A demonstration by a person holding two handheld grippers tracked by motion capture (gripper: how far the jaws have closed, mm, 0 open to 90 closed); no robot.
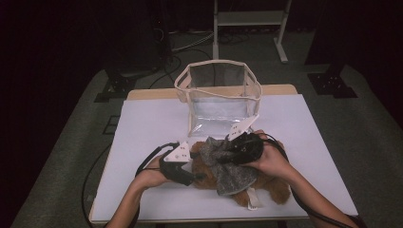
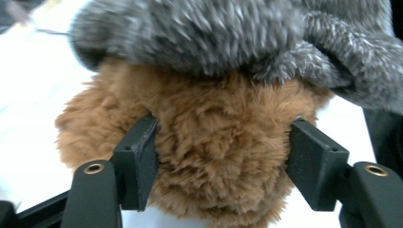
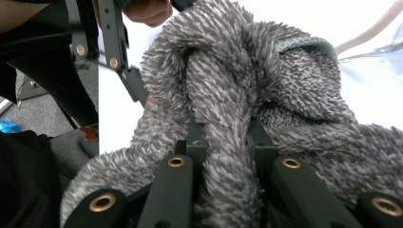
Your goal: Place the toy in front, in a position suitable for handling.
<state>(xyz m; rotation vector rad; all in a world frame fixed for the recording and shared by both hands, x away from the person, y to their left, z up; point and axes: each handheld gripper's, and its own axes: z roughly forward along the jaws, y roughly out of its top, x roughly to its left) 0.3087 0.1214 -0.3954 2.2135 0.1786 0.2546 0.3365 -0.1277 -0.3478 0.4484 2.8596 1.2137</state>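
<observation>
Currently, right gripper [image 3: 223, 137]: pinching a fold of the grey garment [image 3: 266, 95].
Left gripper [image 2: 221, 156]: straddling the brown plush toy [image 2: 209, 156] on the table [image 1: 152, 123], jaws parted, contact uncertain.
Risk: toy is likely dragging along if unbraced.

Brown plush toy [image 2: 223, 156] between parted fingers [image 2: 138, 161]; grey fuzzy garment [image 2: 228, 38] draped above.
</observation>
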